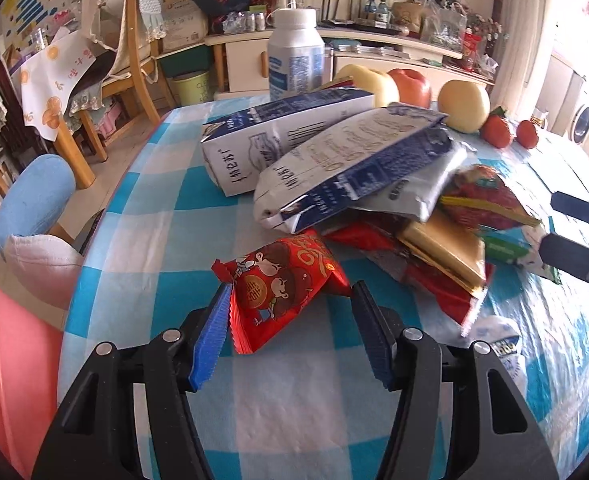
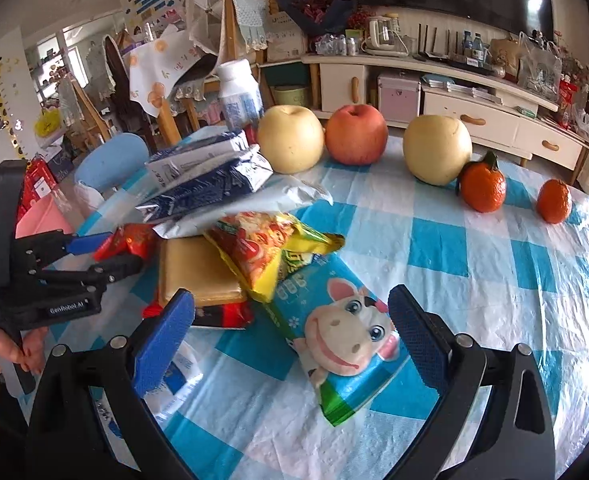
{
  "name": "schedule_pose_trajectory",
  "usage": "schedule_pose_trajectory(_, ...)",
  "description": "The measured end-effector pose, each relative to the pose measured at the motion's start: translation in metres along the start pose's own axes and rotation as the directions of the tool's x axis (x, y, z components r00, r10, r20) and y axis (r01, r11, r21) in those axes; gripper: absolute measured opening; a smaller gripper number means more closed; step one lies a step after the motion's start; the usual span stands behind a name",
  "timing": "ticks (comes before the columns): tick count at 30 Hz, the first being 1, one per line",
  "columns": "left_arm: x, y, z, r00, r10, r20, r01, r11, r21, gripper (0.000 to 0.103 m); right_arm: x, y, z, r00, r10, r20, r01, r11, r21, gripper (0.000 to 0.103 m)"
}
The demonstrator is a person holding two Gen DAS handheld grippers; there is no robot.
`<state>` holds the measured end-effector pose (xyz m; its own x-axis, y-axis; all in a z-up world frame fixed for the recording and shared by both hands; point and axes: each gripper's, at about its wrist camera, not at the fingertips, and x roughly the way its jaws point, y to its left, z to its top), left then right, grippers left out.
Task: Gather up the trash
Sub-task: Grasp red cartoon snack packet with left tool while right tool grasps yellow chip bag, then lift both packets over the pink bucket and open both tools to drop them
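A pile of trash lies on the blue-checked tablecloth (image 1: 142, 240). My left gripper (image 1: 290, 296) is open, its fingers on either side of a red snack packet (image 1: 282, 284); it shows from the side in the right wrist view (image 2: 106, 256). Behind the packet lie two flattened blue-and-white milk cartons (image 1: 346, 160) and red wrappers (image 1: 434, 280). My right gripper (image 2: 290, 312) is open around a blue cow-print packet (image 2: 346, 336). A yellow-red snack bag (image 2: 266, 248) and a tan flat box (image 2: 194, 276) lie just beyond it.
A white bottle (image 1: 294, 56) stands at the far table edge. Two pears (image 2: 290, 140), an apple (image 2: 356, 134) and two tangerines (image 2: 482, 188) sit behind the trash. A pink bin (image 1: 6, 360) is at the left beside the table. Chairs (image 1: 34, 196) stand beyond.
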<state>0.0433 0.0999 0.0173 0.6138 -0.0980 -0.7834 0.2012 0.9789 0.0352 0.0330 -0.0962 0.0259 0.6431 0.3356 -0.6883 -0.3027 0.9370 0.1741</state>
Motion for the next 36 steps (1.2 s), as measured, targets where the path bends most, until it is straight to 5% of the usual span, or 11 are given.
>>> schedule_pose_trajectory(4, -0.009, -0.004, -0.004, 0.999, -0.035, 0.011, 0.036, 0.999, -0.008, 0.061, 0.003, 0.008, 0.006, 0.999, 0.028, 0.029, -0.028, 1.000, 0.006, 0.096)
schedule_pose_trajectory(6, -0.011, -0.004, -0.005, 0.999, -0.046, 0.013, 0.046, 0.999, -0.013, 0.061, 0.008, 0.010, 0.009, 0.998, 0.047, 0.032, -0.047, 0.999, 0.019, 0.073)
schedule_pose_trajectory(10, -0.013, -0.006, -0.009, 0.998, -0.056, 0.014, 0.056, 0.998, -0.014, 0.061, 0.021, 0.010, 0.010, 0.998, 0.065, 0.019, -0.066, 0.996, 0.051, 0.060)
schedule_pose_trajectory(14, -0.015, -0.005, -0.010, 0.998, -0.067, 0.017, 0.068, 0.998, -0.019, 0.061, 0.025, 0.009, 0.010, 0.996, 0.080, 0.032, -0.083, 0.994, 0.078, 0.033)
schedule_pose_trajectory(17, -0.017, -0.003, -0.012, 0.997, -0.074, 0.020, 0.075, 0.997, -0.031, 0.061, 0.025, 0.009, 0.008, 0.995, 0.083, 0.047, -0.087, 0.992, 0.087, 0.025)
schedule_pose_trajectory(36, -0.043, 0.022, -0.032, 0.995, -0.077, 0.068, 0.087, 0.984, -0.158, 0.061, -0.006, 0.021, 0.003, 0.994, 0.041, 0.100, -0.045, 0.998, 0.046, 0.013)
